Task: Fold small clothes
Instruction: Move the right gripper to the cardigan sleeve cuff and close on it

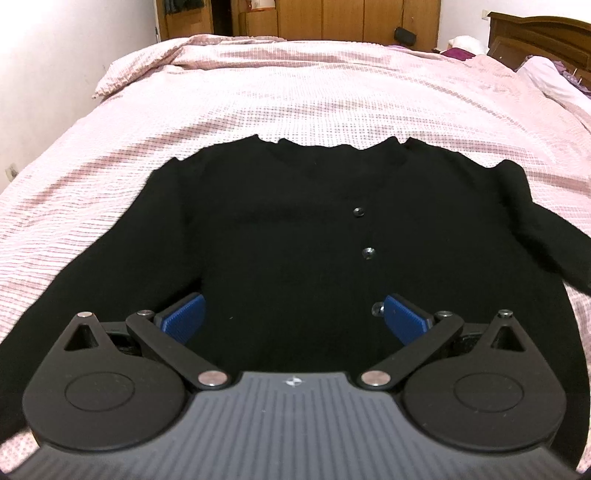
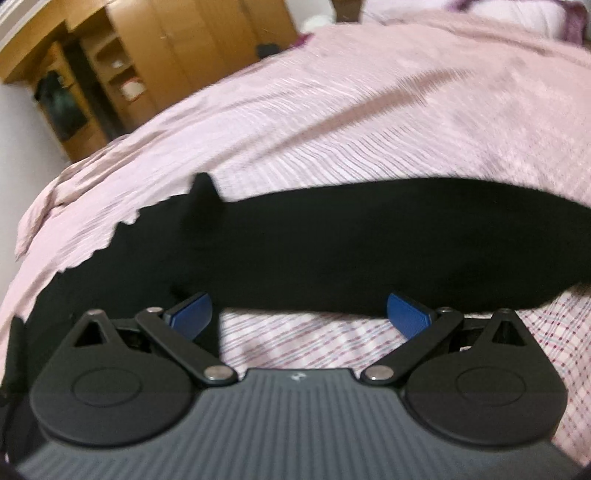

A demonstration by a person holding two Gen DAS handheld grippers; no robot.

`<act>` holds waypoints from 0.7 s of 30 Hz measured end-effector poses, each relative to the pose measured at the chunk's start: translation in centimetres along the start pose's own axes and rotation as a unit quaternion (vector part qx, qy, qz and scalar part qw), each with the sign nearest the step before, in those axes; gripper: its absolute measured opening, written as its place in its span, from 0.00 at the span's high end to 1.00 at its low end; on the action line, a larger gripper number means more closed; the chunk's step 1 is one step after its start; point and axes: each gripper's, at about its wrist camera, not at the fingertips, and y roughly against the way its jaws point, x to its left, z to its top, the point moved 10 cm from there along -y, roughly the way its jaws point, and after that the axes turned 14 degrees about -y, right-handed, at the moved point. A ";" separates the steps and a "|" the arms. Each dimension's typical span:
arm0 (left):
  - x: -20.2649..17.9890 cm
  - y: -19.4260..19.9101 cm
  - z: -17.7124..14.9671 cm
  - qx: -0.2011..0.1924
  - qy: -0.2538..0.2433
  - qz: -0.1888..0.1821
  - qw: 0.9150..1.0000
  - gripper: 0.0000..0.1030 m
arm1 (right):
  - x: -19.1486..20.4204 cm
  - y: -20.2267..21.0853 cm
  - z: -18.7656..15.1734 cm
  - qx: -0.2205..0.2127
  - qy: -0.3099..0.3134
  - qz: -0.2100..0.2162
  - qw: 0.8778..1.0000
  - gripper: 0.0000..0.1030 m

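A small black buttoned cardigan point(image 1: 288, 229) lies flat on the pink checked bedspread point(image 1: 295, 92), collar far from me, both sleeves spread outward. My left gripper point(image 1: 293, 314) hovers open over the garment's lower body, its blue pads point(image 1: 184, 314) wide apart with nothing between them. In the right wrist view the same cardigan appears as a long black sleeve point(image 2: 369, 243) running across the bedspread point(image 2: 332, 110). My right gripper point(image 2: 299, 312) stands open just short of the sleeve's near edge, blue pads point(image 2: 408, 314) apart over bare bedspread.
A wooden wardrobe point(image 1: 332, 18) stands beyond the far end of the bed, also seen as shelves point(image 2: 129, 74) in the right wrist view. A dark wooden headboard point(image 1: 539, 33) and pillows point(image 1: 546, 77) lie at the right. Bedspread stretches wide beyond the cardigan.
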 end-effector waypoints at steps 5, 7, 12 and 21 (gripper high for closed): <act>-0.5 -2.0 0.1 0.017 0.009 -0.012 1.000 0.00 | -1.2 -1.3 0.0 0.014 -0.041 0.015 0.999 0.00; -0.7 -2.8 0.0 0.025 0.014 -0.017 0.999 0.00 | -1.4 -1.5 0.0 0.009 -0.054 0.025 0.998 0.00; -1.0 -4.6 -1.0 0.050 0.027 -0.027 0.998 0.00 | -1.8 -1.4 0.5 0.007 -0.085 0.046 0.995 0.00; -1.1 -5.4 -1.7 0.062 0.021 -0.032 0.997 0.00 | -2.5 -2.2 4.7 -0.050 -0.143 0.059 0.987 0.00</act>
